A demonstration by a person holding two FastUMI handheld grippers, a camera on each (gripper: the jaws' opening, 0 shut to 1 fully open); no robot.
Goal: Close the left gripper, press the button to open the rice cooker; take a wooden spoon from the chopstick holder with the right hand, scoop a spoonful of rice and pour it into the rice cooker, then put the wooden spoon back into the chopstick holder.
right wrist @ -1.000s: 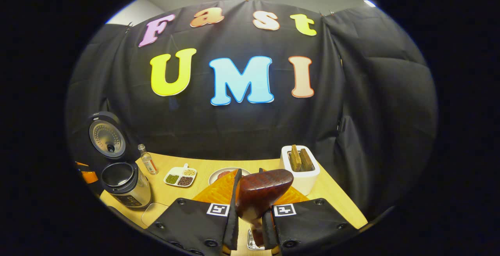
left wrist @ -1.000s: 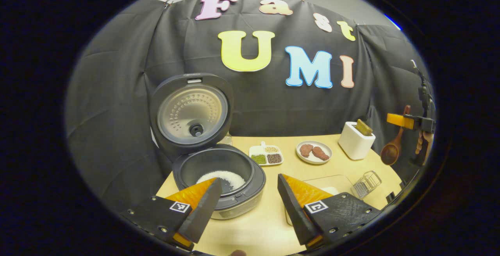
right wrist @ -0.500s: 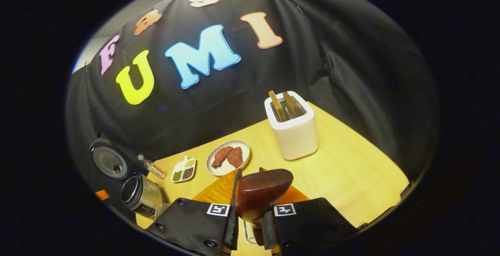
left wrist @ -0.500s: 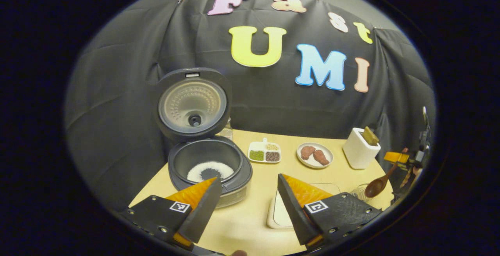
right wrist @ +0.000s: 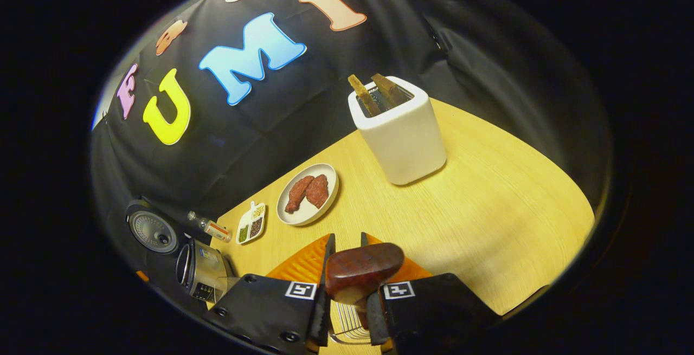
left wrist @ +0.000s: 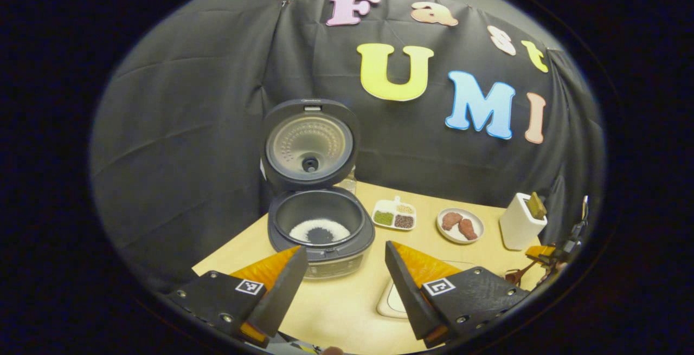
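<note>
The rice cooker (left wrist: 320, 225) stands open with its lid (left wrist: 309, 143) upright and white rice (left wrist: 320, 231) in the pot. My left gripper (left wrist: 344, 268) is open, held short of the cooker with nothing between its fingers. My right gripper (right wrist: 347, 241) is shut on the dark wooden spoon (right wrist: 363, 271), whose end sticks up between the fingers. Right below it, the wire chopstick holder (right wrist: 347, 323) shows between the fingers. In the left gripper view the right gripper (left wrist: 547, 252) is low at the far right, and the spoon (left wrist: 519, 275) hangs from it near the table.
A white toaster (right wrist: 398, 130) with two slices, a plate of meat pieces (right wrist: 307, 194), a divided dish of grains (right wrist: 250, 223) and a small bottle (right wrist: 210, 227) stand on the wooden table (right wrist: 488, 208). A clear tray (left wrist: 391, 302) lies right of the cooker.
My right gripper has come down with the spoon and tilted toward the table, over the wire holder. My left gripper, still open, has drawn back and to the left of the cooker.
</note>
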